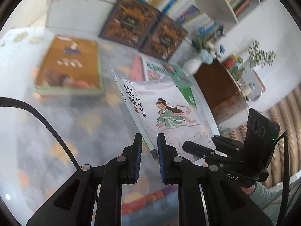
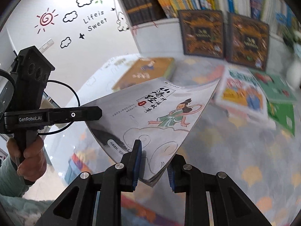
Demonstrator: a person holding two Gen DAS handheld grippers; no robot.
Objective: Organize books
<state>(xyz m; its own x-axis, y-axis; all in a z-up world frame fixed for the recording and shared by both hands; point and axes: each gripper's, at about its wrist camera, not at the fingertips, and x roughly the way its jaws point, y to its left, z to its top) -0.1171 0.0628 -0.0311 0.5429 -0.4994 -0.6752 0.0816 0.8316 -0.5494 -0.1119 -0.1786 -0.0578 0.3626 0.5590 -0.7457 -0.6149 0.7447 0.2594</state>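
left wrist: both claws, left claw (image 1: 149, 146) and right claw (image 2: 153, 166), pinch a thin, glossy paperback (image 1: 169, 111)

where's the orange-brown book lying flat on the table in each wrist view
Left wrist: orange-brown book lies upper left, left of the lifted grey storybook.
Right wrist: the same book sits upper centre, just behind the storybook's top edge.
Shared landmark: the two dark ornate books standing against the shelf, to its right in both views.
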